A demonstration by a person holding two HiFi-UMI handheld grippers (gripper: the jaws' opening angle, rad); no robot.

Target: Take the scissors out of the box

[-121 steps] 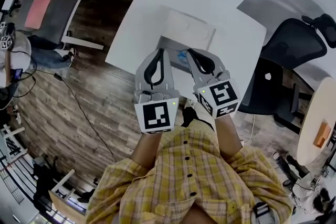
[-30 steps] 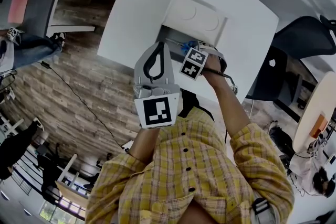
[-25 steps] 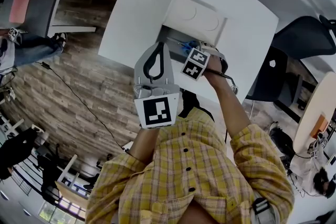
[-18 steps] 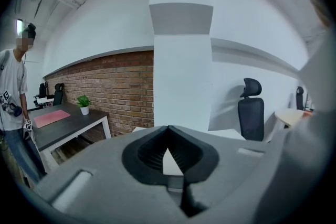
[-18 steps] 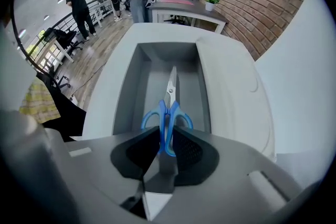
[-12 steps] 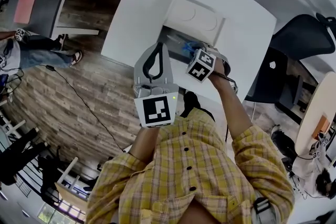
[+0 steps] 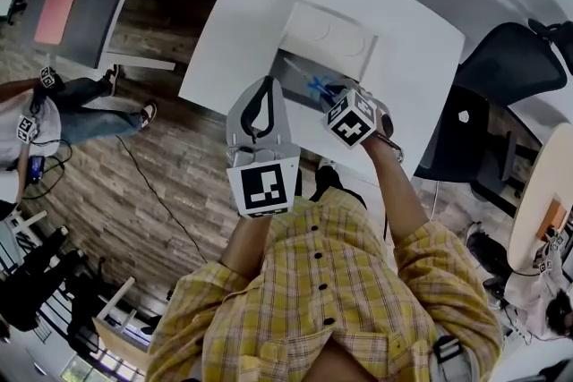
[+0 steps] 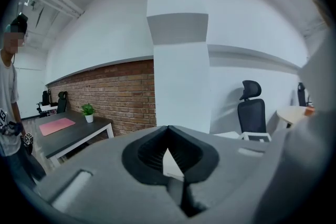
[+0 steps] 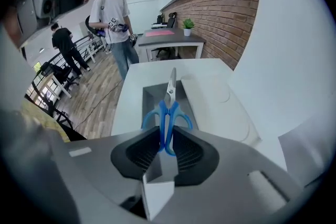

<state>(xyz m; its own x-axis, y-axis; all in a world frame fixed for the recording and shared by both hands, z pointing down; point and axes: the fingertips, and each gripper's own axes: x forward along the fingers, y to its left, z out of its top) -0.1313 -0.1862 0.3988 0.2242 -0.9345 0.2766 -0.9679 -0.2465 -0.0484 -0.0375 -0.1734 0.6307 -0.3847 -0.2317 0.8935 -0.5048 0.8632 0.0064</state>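
Scissors in right tool, over box

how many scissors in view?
1: blue-handled scissors clamped in the right tongs, over the open box. The box's inside is partly hidden, so more could be there.

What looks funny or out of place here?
Nothing stands out. The right gripper holds the scissors by the handles, blades closed, over the open box, its lid flipped back.
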